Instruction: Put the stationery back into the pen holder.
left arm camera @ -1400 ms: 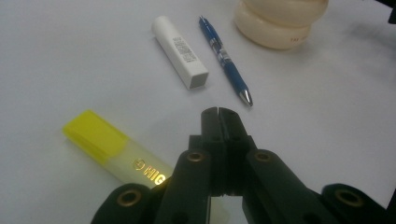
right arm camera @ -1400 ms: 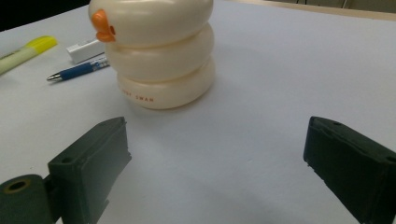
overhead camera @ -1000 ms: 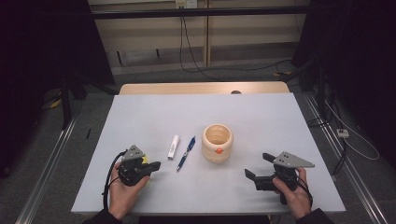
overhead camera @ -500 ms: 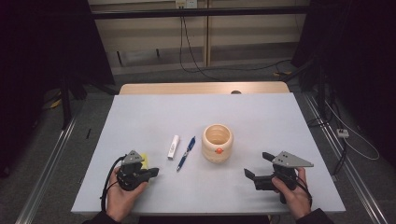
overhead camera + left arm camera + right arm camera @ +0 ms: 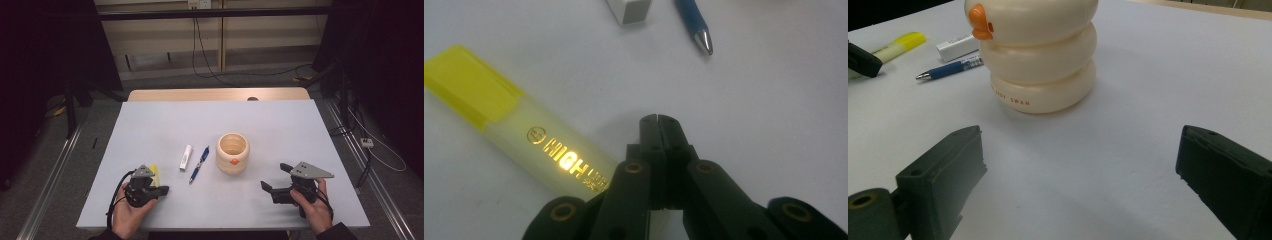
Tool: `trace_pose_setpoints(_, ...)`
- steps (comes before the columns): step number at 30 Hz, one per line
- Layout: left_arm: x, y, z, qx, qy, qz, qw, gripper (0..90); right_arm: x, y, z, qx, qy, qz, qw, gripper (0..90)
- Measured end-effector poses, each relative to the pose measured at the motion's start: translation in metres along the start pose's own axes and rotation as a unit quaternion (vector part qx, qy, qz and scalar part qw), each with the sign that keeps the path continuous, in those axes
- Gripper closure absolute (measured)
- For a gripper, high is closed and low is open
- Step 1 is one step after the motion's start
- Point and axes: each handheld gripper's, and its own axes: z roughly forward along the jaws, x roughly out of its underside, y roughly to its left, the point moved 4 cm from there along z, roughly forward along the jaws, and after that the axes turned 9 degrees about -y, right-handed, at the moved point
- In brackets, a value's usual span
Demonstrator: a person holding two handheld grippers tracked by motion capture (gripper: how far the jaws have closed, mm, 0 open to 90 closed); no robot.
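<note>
Beside left gripper, jaws pressed together: highlighter on counter. Right gripper spread, idle. Next, probably: open, straddle highlighter.

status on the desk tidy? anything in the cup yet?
Done: nothing, by the look of it. The highlighter, eraser and pen all lie on the table beside the cup.
In hand: nothing. Left gripper is shut and empty beside the highlighter; right gripper is open, facing the cup.
Left: probably all three.
</note>
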Motion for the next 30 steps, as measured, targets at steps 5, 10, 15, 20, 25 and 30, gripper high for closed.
trace_pose_setpoints(5, 0.002, 0.002, -0.004, -0.001, 0.002, -0.004, 1.0000, 90.0, 0.000, 0.000, -0.002, 0.001, -0.001, -0.001, 1.0000, 4.7)
trace_pose_setpoints(10, 0.003, 0.003, -0.006, 0.001, 0.007, -0.007, 1.0000, 90.0, 0.001, 0.000, -0.001, 0.003, 0.002, 0.000, 1.0000, 4.7)
trace_pose_setpoints(15, 0.005, 0.007, -0.010, 0.009, 0.010, -0.017, 0.9998, 90.0, 0.000, 0.000, 0.000, 0.001, 0.001, 0.000, 1.0000, 4.7)
trace_pose_setpoints(20, 0.005, 0.007, -0.013, -0.005, 0.017, -0.005, 0.9998, 90.0, 0.001, 0.001, -0.002, -0.002, 0.001, 0.004, 1.0000, 4.6)
trace_pose_setpoints(25, 0.007, 0.010, -0.018, -0.021, 0.020, 0.008, 0.9995, 90.0, -0.001, -0.001, -0.002, 0.003, -0.008, 0.010, 0.9999, 4.7)
trace_pose_setpoints(30, 0.008, 0.010, -0.022, -0.039, 0.023, 0.020, 0.9988, 90.0, -0.001, -0.001, -0.002, 0.004, -0.006, 0.008, 0.9999, 4.7)
